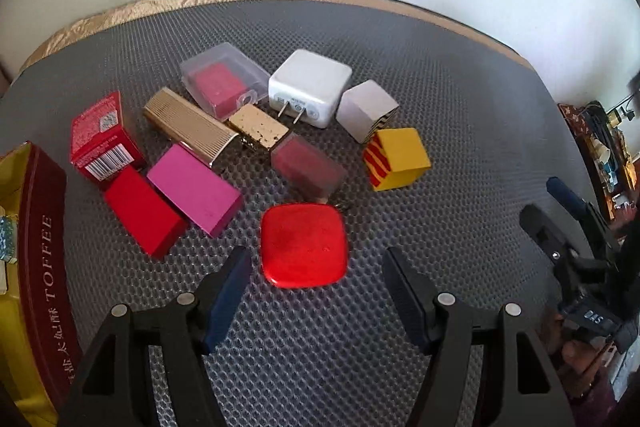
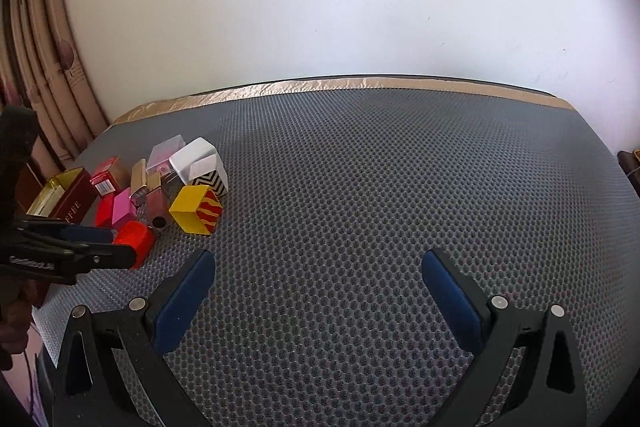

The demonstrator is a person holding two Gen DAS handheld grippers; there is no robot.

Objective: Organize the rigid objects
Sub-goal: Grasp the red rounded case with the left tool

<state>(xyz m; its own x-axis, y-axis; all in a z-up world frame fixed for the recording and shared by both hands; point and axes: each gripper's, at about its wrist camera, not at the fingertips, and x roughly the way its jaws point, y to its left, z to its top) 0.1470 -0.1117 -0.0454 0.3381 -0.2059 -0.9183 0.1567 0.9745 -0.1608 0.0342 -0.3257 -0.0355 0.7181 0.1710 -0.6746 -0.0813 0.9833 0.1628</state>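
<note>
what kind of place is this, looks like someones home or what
Probably a room in a home, set up for recording. A table covered with a grey honeycomb mat stands against a plain white wall, patterned curtains hang at one side, and a cluttered shelf shows at the other.

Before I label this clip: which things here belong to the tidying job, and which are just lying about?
Job:
toffee tin
red square case
pink box
red box
gold case
white charger
yellow cube
left gripper, jaws open

Lying about:
grey mat
shelf clutter
</note>
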